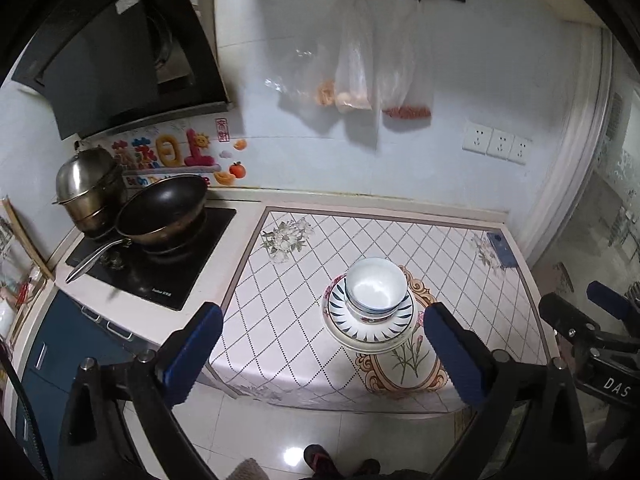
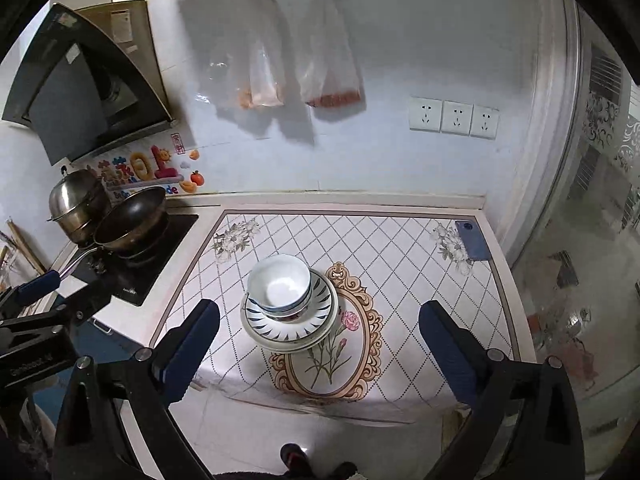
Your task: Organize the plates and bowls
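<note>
Both grippers, left gripper (image 1: 324, 348) and right gripper (image 2: 320, 344), hover jaws wide (empty) above stacked bowls (image 1: 375, 286).

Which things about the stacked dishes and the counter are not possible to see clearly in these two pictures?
- Number of plates under the bowls: both views, rims overlap.
- Number of nested bowls: both views, the top bowl hides the lower ones.
- Contents of the steel pot: left view, lid covers it.
- Contents of the hanging bags: both views, blurred.

A home kitchen is showing here: a wok (image 1: 162, 210) and a steel pot (image 1: 89, 188) are sitting on a black hob (image 1: 192, 272) under a range hood (image 1: 108, 60), while food bags (image 1: 384, 60) are hanging on the tiled wall beyond a patterned worktop (image 1: 280, 320).
</note>
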